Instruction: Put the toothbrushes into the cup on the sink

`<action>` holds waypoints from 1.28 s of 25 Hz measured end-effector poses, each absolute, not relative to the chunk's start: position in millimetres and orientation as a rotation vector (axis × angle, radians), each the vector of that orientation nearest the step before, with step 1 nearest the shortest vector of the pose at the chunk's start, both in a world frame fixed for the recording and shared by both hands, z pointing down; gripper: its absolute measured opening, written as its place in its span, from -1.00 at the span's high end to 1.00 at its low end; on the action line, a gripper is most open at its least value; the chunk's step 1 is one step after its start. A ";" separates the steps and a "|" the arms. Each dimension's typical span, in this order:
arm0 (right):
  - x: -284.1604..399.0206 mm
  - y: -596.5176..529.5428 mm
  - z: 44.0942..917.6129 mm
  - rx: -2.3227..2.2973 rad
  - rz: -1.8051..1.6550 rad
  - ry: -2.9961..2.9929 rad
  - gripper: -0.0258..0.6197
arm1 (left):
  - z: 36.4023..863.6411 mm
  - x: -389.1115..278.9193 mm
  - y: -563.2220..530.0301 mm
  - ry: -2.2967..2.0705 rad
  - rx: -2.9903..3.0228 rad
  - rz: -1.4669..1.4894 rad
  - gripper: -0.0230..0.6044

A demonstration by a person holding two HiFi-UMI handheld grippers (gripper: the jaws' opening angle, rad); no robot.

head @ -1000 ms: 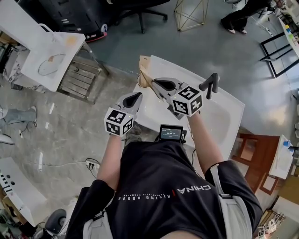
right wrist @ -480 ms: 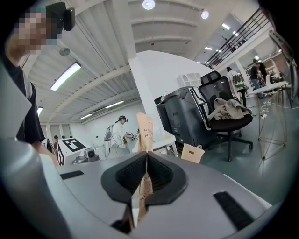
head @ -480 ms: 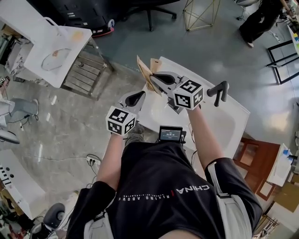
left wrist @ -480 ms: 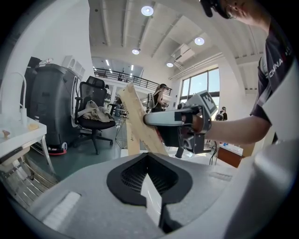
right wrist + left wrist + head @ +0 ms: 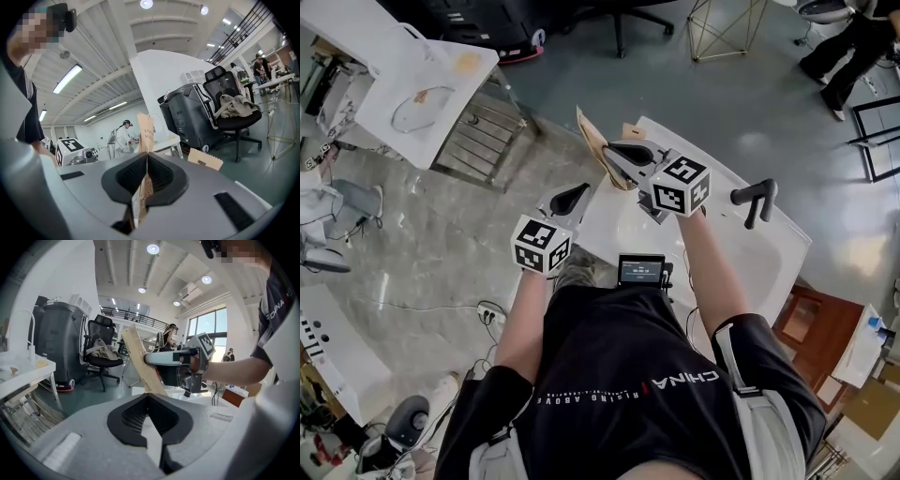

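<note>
Toothbrush pack (image 5: 145,129), a tan paper sleeve that hides its contents and has print too small to read, is pinched in the right gripper (image 5: 146,155) over the sink's (image 5: 741,253) edge, while the left gripper (image 5: 149,397) hovers beside it, jaws pressed together and empty.

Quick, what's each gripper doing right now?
Left gripper: closed, nothing held.
Right gripper: closed on a brown paper packet.

A roomy lab or workshop hall; the white sink (image 5: 748,258) stands free on a grey concrete floor (image 5: 722,89); beyond it a black office chair (image 5: 101,357); to its left a second sink unit (image 5: 422,94); overhead, bare ceiling with round lights (image 5: 152,248).
</note>
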State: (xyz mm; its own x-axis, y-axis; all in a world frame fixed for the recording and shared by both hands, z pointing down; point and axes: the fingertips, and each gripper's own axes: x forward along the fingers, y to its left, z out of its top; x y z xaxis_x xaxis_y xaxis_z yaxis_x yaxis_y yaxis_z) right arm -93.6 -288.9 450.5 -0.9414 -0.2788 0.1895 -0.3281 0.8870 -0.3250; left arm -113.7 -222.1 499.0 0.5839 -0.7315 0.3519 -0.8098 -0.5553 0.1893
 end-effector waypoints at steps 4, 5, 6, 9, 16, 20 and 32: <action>-96.9 -292.9 456.2 0.468 0.484 -2.906 0.87 | 502.9 -118.8 -226.6 -1.254 2.470 0.337 0.90; -96.0 -293.6 457.9 0.470 0.473 -2.904 0.87 | 503.8 -117.7 -227.9 -1.251 2.467 0.337 0.90; -94.6 -294.3 459.4 0.473 0.469 -2.904 0.87 | 504.7 -116.0 -229.2 -1.247 2.466 0.337 0.90; -86.5 -292.9 464.8 0.489 0.467 -2.909 0.87 | 506.9 -107.6 -230.0 -1.237 2.468 0.342 0.90; -60.8 -293.2 468.2 0.564 0.461 -2.924 0.87 | 509.2 -90.1 -225.6 -1.220 2.475 0.363 0.90; -51.6 -298.7 452.2 0.605 0.441 -2.970 0.87 | 510.2 -87.2 -224.4 -1.224 2.470 0.373 0.90; -74.1 -289.4 452.0 0.517 0.403 -3.008 0.87 | 509.8 -90.4 -216.2 -1.254 2.450 0.405 0.90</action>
